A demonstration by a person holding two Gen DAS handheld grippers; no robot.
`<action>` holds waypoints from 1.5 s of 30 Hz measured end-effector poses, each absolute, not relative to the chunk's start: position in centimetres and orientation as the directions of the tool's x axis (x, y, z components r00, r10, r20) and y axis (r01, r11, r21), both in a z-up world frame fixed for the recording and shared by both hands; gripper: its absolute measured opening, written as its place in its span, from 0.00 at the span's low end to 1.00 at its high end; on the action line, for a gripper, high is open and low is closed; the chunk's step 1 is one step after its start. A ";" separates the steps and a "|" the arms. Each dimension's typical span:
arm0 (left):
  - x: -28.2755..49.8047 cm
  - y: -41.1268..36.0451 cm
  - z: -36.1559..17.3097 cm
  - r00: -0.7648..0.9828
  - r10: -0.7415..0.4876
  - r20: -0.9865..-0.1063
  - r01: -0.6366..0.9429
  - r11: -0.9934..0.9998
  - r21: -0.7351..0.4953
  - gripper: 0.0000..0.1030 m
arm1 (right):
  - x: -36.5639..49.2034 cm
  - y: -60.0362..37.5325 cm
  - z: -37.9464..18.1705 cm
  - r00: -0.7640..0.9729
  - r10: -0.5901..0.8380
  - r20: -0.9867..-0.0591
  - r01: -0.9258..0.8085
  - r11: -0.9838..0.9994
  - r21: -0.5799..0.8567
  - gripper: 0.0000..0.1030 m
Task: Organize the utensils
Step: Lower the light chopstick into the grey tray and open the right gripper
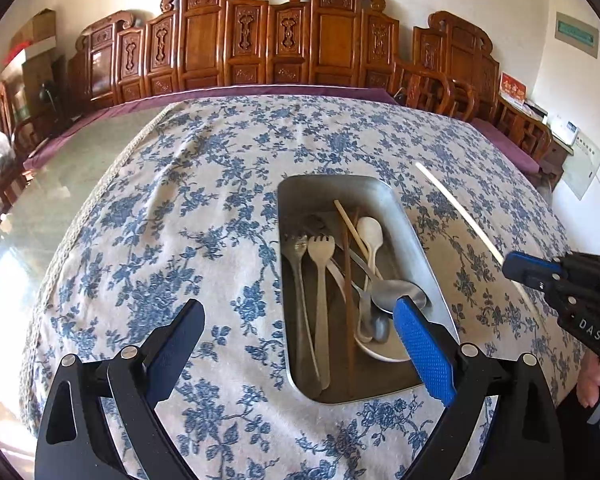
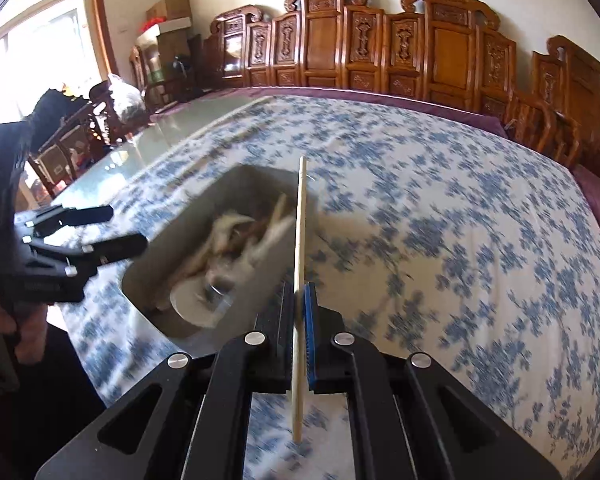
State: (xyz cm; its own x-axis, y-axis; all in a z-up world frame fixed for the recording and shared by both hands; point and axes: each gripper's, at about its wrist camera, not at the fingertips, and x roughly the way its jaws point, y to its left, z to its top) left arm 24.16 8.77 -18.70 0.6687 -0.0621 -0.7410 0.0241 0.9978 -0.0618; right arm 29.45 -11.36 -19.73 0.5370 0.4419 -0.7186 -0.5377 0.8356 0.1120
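Observation:
A metal tray (image 1: 414,236) sits on the blue floral tablecloth and holds forks, spoons, a dark chopstick and a pale chopstick. My left gripper (image 1: 300,320) is open and empty, its fingers straddling the tray's near left side. My right gripper (image 2: 300,300) is shut on a pale chopstick (image 2: 300,220), held just right of the tray (image 2: 188,232), which is blurred there. In the left wrist view the right gripper (image 1: 516,266) holds that chopstick (image 1: 460,212) above the cloth, right of the tray. The left gripper (image 2: 128,228) shows open at left in the right wrist view.
The floral tablecloth (image 1: 180,208) covers most of the table; a bare glass tabletop (image 1: 60,184) lies at the left. Carved wooden chairs (image 1: 260,40) line the far edge. Boxes (image 2: 168,12) stand in the far corner.

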 end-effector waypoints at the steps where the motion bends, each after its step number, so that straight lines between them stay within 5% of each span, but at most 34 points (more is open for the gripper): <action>1: 24.1 9.0 -18.6 0.671 -0.065 -0.739 0.023 0.998 -0.066 0.89 | 29.7 -10.8 -19.5 0.529 0.453 -0.718 -0.544 0.830 0.123 0.06; 32: 24.8 14.3 -18.2 0.666 -0.028 -0.745 -0.073 0.992 -0.103 0.89 | 34.8 -1.2 -23.7 0.346 0.488 -0.801 -0.490 0.822 0.290 0.06; 45: 24.7 13.5 -18.3 0.671 -0.027 -0.741 -0.055 0.995 -0.086 0.89 | 33.1 -3.4 -21.2 0.473 0.459 -0.752 -0.515 0.837 0.187 0.08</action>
State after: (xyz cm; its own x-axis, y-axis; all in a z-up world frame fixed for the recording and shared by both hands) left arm 24.67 13.47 -18.29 0.6708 -0.0266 -0.7412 -0.0553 0.9948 -0.0858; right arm 33.14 -3.40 -21.23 0.4731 0.4593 -0.7518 -0.5146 0.8367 0.1874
